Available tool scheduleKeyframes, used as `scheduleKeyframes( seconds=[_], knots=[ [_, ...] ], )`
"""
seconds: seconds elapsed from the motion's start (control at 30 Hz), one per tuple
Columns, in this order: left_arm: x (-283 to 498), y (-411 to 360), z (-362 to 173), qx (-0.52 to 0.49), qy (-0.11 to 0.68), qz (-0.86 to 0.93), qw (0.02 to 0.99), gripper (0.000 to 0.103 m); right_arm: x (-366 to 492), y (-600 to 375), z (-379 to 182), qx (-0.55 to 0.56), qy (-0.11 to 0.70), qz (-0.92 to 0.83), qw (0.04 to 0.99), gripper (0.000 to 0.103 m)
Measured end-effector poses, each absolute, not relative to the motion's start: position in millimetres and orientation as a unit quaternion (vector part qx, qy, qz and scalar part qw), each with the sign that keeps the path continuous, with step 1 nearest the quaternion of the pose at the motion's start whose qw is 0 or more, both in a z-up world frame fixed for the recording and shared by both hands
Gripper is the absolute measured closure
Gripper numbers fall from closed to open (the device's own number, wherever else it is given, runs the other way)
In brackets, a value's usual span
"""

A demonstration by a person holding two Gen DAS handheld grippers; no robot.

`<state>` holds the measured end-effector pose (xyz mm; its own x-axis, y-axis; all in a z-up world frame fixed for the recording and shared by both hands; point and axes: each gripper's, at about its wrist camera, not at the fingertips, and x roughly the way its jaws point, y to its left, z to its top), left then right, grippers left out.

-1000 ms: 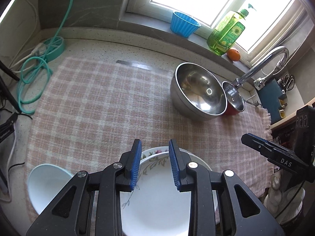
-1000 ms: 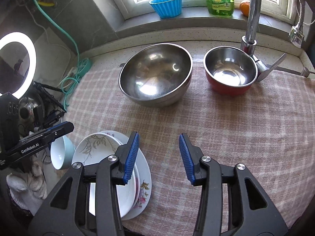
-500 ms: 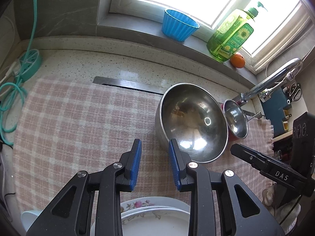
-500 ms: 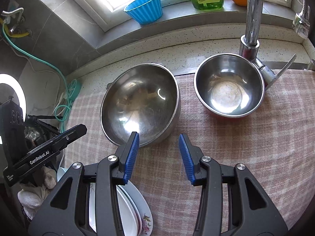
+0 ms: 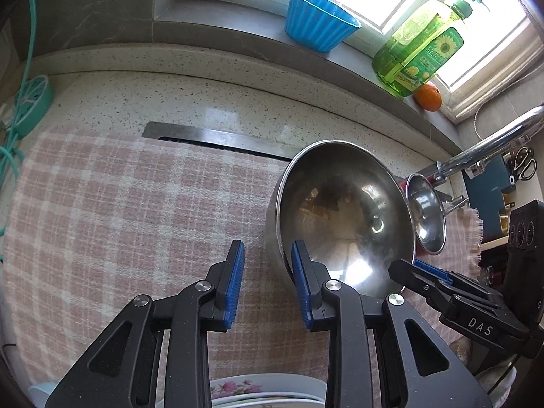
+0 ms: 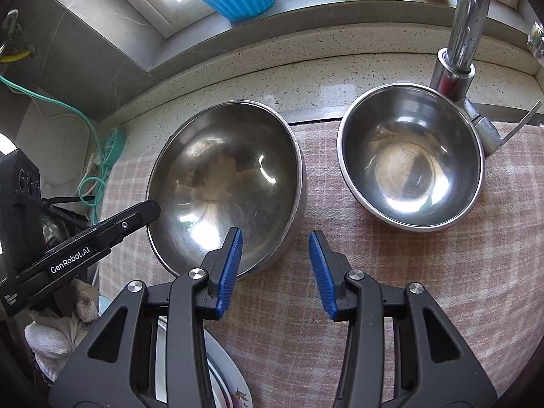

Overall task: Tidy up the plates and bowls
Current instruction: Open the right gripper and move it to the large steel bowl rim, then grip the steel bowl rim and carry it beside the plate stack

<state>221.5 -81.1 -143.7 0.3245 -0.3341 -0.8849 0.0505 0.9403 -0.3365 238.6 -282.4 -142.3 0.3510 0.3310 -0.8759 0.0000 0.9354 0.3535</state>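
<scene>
the big steel bowl [image 6: 226, 187] sits on the checked cloth [image 5: 112, 210], with nothing in it. just beside it, by the tap [image 6: 465, 23], the small bowl [image 6: 409, 163] also holds nothing. the left gripper [image 5: 267, 265] has its jaws apart at the big bowl's near rim; the right gripper [image 6: 275, 261] is spread over the rim's other side. stacked plates [image 5: 268, 394] lie at the near edge.

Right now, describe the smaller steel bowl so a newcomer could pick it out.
Find the chrome faucet by the window. The smaller steel bowl sits on the checked cloth at its base. Unlike the larger all-steel bowl to its left, it has a red outside.
</scene>
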Motion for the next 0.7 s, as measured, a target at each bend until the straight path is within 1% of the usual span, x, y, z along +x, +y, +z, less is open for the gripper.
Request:
scheduleKeyframes(
  seconds=[0.03, 0.13, 0.17, 0.23, 0.27, 0.3, 0.7],
  knots=[
    [222, -81, -145, -0.126, 0.57, -0.12, 0.803, 0.076, 239, -282, -144, 0.146, 0.562, 0.103, 0.808, 0.068],
    [222, -83, -148, -0.125, 0.572, -0.123, 0.801, 0.076, 240, -282, -147, 0.146, 0.565, 0.106, 0.805, 0.077],
    [222, -84, -149, -0.124, 0.573, -0.124, 0.801, 0.077, 241, -282, -148, 0.146, 0.565, 0.106, 0.805, 0.078],
    [221, -86, -150, -0.12, 0.574, -0.126, 0.8, 0.078, 240, -282, -147, 0.142, 0.564, 0.104, 0.807, 0.079],
    [220, -88, -150, -0.12, 0.576, -0.129, 0.798, 0.082, 239, -281, -147, 0.141, 0.563, 0.105, 0.807, 0.079],
    [219, -89, -150, -0.119, 0.577, -0.133, 0.797, 0.083, 239, -281, -146, 0.14, 0.563, 0.106, 0.808, 0.079],
    [195, -101, -138, -0.093, 0.569, -0.139, 0.805, 0.083, 212, -284, -136, 0.134, 0.557, 0.106, 0.812, 0.079]
  ],
)
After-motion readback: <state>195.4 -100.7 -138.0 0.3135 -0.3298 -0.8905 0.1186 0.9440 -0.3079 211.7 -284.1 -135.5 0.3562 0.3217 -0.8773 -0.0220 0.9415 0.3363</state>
